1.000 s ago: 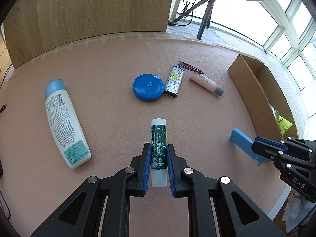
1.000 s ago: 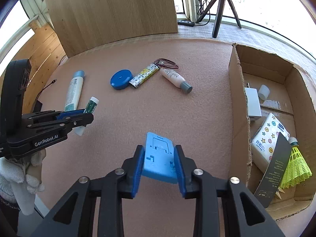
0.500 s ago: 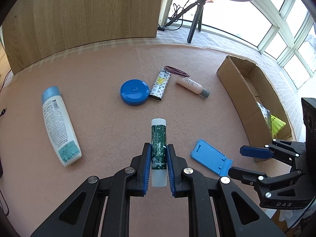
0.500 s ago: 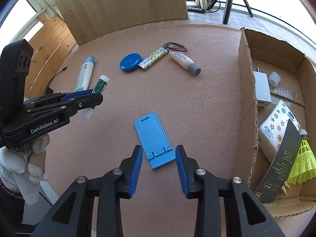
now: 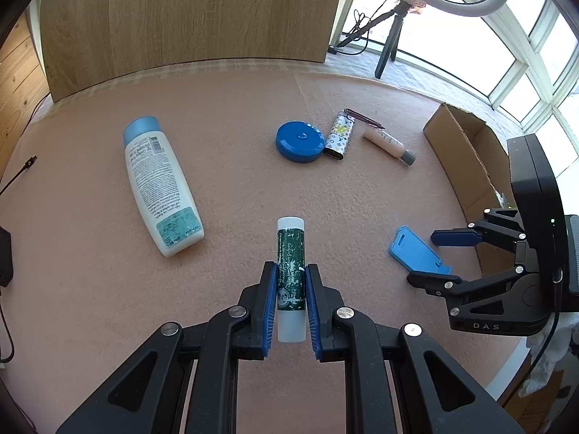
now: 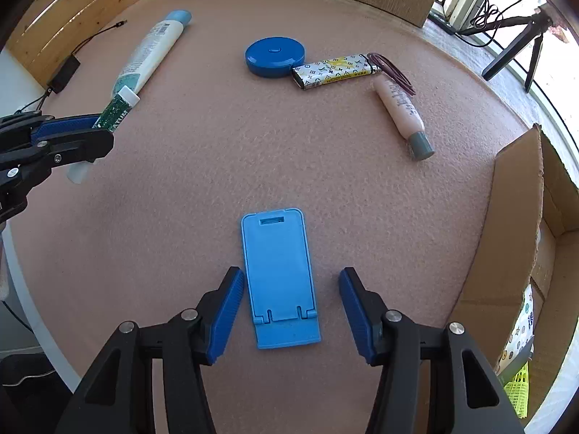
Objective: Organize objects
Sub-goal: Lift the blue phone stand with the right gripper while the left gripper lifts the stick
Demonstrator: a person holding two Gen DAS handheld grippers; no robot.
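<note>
My left gripper (image 5: 290,278) is shut on a green tube with a white cap (image 5: 290,256) and holds it above the pink mat; the tube also shows in the right wrist view (image 6: 115,110). My right gripper (image 6: 291,285) is open, its jaws on either side of a blue phone stand (image 6: 280,278) that lies flat on the mat. The stand (image 5: 418,249) and the right gripper (image 5: 439,256) also show in the left wrist view. A cardboard box (image 6: 521,253) stands at the right.
On the mat lie a white bottle with a blue cap (image 5: 159,184), a round blue tin (image 5: 299,141), a patterned lighter (image 5: 338,135), a small pink tube (image 5: 389,143) and a dark red hair band (image 5: 362,117). A wooden panel (image 5: 188,14) stands behind.
My right gripper has opened and let go of the blue phone stand, which now lies on the mat between its jaws. The left gripper still holds the green tube.
</note>
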